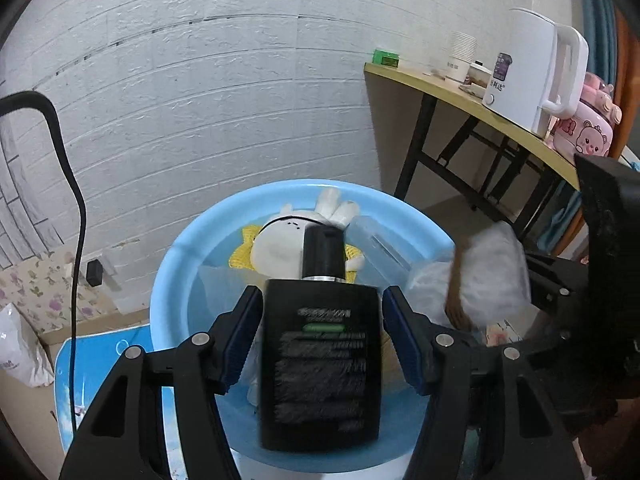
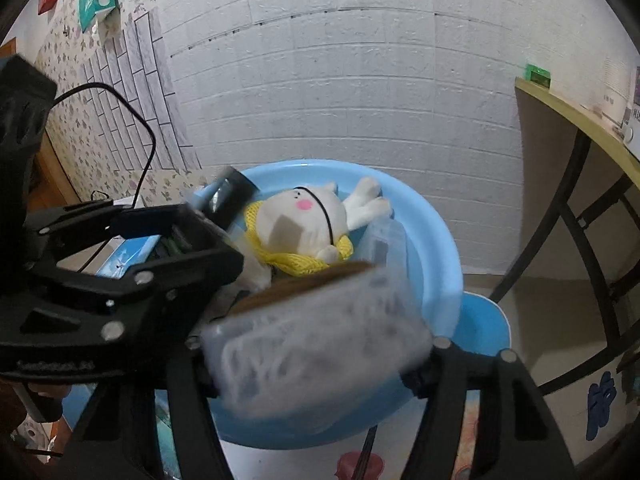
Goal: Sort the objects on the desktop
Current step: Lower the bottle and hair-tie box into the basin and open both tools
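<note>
Black plastic fills the foreground of each view: the left claw point(image 1: 321, 300) is set at a middling width, with its blue pads against the shoulders of a flat, rectangular black bottle point(image 1: 320, 368). The bottle has a round black cap, a silver collar and a label whose print is too blurred to read. It hangs upright over the near side of a basin.

Beside it, the right claw point(image 2: 316, 368) has a clear, ribbed plastic box point(image 2: 316, 344) with a brown top edge lying across its fingers. The box is smeared with blur and hides the pads, so I cannot tell whether they press on it. It sits above the basin's near rim.

Below both is the round, smooth, light-blue basin point(image 2: 436, 248). It holds a soft white plush toy point(image 2: 296, 224) with a pink cheek, lying on yellow knitted fabric point(image 2: 296, 264), and a clear plastic container point(image 2: 384, 240) leaning against the right inner wall.

Farther off to the right, a wooden table point(image 1: 460, 96) on black metal legs carries a white kettle point(image 1: 524, 76), stacked paper cups point(image 1: 462, 56), a pink cartoon jar point(image 1: 588, 132) and a small green box point(image 1: 386, 58). A white textured brick wall point(image 1: 200, 100) closes the back, and a black cable point(image 1: 76, 200) hangs down at the left.
</note>
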A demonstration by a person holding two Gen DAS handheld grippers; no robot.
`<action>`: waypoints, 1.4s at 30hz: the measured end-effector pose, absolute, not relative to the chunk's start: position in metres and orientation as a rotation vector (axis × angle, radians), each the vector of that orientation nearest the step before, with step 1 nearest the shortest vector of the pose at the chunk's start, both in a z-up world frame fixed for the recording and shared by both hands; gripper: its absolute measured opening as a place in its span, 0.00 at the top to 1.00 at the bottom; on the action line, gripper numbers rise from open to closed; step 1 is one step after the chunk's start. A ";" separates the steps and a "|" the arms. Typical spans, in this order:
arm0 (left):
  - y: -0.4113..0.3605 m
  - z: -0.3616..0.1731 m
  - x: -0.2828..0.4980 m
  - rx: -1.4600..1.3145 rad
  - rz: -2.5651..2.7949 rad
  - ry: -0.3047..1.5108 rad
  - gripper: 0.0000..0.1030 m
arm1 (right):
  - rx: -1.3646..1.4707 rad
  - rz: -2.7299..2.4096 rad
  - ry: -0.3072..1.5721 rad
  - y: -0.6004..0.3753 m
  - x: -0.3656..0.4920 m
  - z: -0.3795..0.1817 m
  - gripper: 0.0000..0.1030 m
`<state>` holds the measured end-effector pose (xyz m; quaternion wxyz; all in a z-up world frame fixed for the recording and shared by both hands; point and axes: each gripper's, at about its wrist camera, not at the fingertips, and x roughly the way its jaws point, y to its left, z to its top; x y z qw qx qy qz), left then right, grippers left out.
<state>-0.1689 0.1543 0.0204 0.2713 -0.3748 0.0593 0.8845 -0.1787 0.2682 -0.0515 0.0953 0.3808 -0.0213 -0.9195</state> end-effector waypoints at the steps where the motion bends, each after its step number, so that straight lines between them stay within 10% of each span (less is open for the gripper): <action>1: 0.153 0.020 -0.170 -1.013 2.385 0.155 0.37 | 1.140 -2.720 -0.077 0.270 -0.181 -0.054 0.39; 34: 0.110 0.005 -0.157 -1.121 2.439 0.085 0.32 | 1.213 -2.808 -0.068 0.263 -0.211 -0.061 0.38; 42: 0.102 0.004 -0.158 -1.157 2.466 0.057 0.21 | 1.210 -2.808 -0.100 0.268 -0.195 -0.056 0.15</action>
